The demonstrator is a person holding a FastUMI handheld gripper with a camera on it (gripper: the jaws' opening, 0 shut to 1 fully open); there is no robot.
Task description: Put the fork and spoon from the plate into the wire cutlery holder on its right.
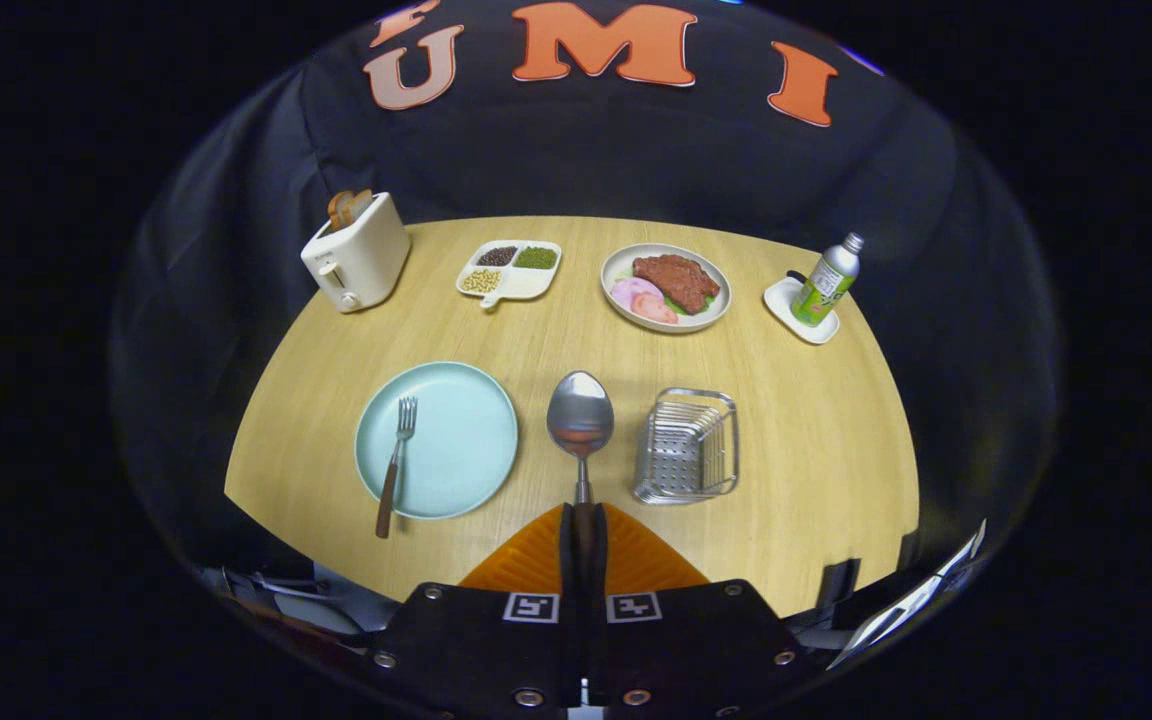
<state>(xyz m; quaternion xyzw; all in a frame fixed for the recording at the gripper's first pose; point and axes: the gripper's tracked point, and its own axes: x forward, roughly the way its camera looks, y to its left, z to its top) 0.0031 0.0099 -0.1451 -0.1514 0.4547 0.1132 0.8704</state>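
- Two utensils matter to us: the spoon (581, 425) is in our hand-held gripper (581, 540), whose fingers are pressed nearly together on its handle, bowl pointing straight ahead; the fork (396, 460) lies on the pale blue plate (466, 440), ahead and to the left of the fingers, its handle hanging over the near rim.
- We see the wire cutlery holder (688, 445) on the tabletop (816, 420) just ahead and to the right of the fingers, close beside the spoon's bowl, open side up.
- We judge the step in hand to be carrying the spoon across to the holder. To do it well, we should keep the squeeze firm, since the long bowl can swing on its thin handle.
- We should bring the bowl above the holder's rim before lowering, so it does not catch the wires or push the light holder.
- We would open the fingers only once the spoon rests inside.
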